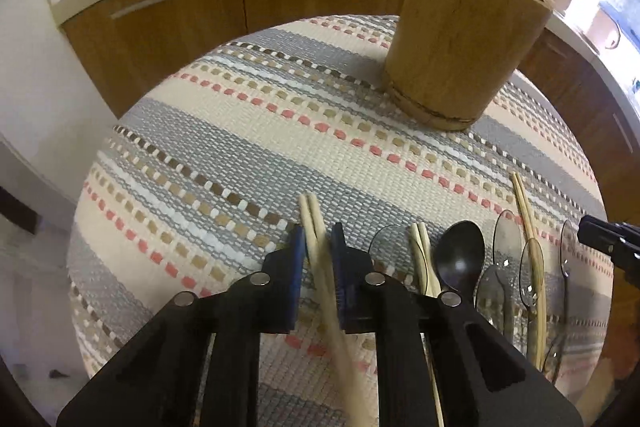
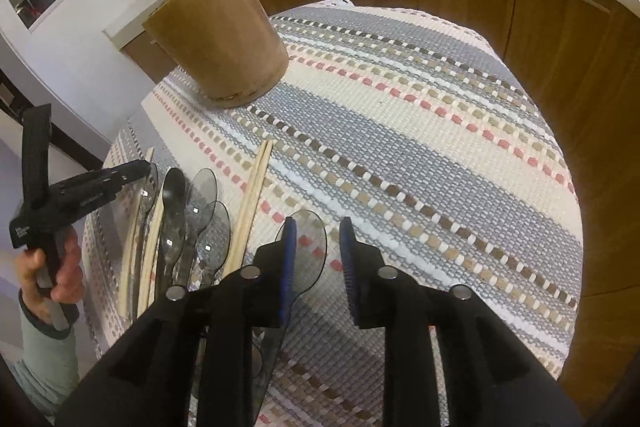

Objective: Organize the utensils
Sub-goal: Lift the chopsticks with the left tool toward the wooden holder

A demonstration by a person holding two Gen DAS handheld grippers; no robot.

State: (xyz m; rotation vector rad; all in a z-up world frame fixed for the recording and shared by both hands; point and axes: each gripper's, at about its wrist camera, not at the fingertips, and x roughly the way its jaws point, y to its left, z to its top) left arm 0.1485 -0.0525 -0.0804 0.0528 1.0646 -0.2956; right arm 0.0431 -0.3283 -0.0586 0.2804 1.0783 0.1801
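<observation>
My left gripper [image 1: 316, 255] pinches light, stiff chopsticks [image 1: 314, 227] mid-length at lower center; my right gripper [image 2: 318, 255] gapes empty.

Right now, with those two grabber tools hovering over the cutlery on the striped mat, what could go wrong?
1. The left gripper has a pale wooden chopstick pair between its blue pads, crossing at a slant. They could twist or slip free when lifted.
2. The right gripper stands open over a clear smoky plastic spoon. Thin and flat on the woven striped mat, it may skid away.
3. The tall wooden utensil holder stands apart, so a loose grip could drop things on the way.
</observation>
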